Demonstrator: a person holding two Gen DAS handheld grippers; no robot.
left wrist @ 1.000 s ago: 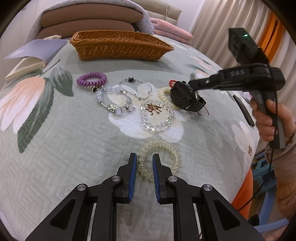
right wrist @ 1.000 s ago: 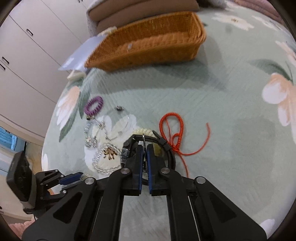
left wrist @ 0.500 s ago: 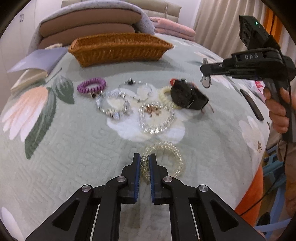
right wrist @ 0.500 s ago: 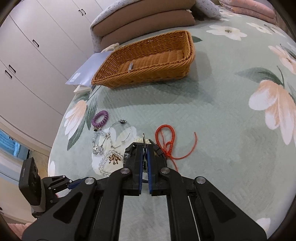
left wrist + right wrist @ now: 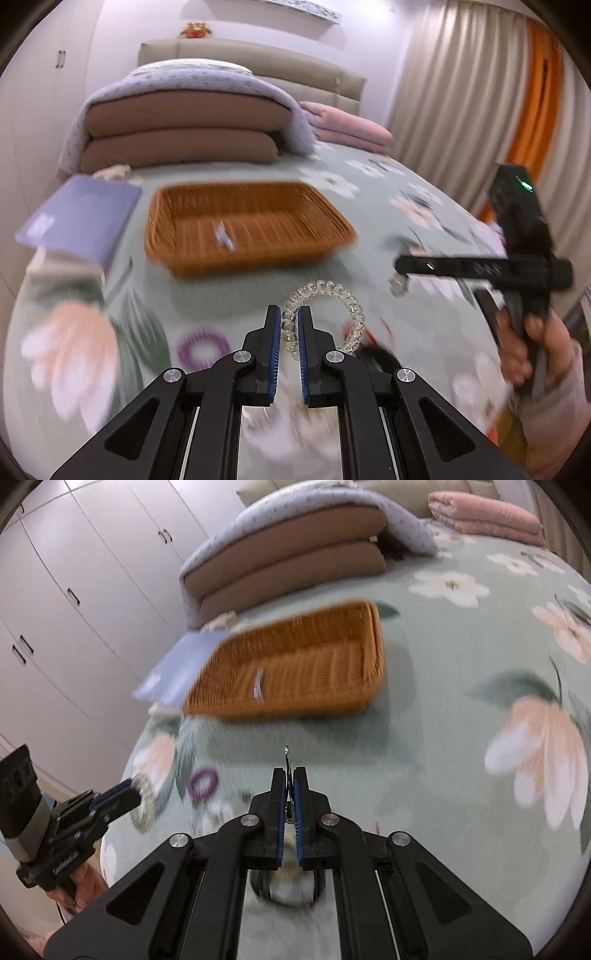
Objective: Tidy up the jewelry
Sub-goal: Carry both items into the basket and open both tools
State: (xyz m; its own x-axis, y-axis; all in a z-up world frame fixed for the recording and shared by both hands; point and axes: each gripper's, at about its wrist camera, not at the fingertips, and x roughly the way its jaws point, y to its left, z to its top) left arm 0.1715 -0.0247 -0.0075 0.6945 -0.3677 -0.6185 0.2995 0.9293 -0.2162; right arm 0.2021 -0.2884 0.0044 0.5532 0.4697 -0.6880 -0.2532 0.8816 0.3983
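Lifted off the bedspread [image 5: 388, 325] since a second ago, the clear coil bracelet [image 5: 325, 302] now hangs clamped in the left gripper [image 5: 289, 325], near the wicker basket [image 5: 243, 225] toward the bed's head end. The right gripper [image 5: 290, 797] is pinched together on a thin metal piece [image 5: 286, 757], perhaps a clasp; blur hides what dangles below. A purple coil [image 5: 201, 347] lies on the bedspread.

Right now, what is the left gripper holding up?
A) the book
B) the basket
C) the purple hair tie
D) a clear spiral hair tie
D: the left gripper is shut on the clear spiral hair tie, whose coil loops up past its fingertips, above the bedspread.
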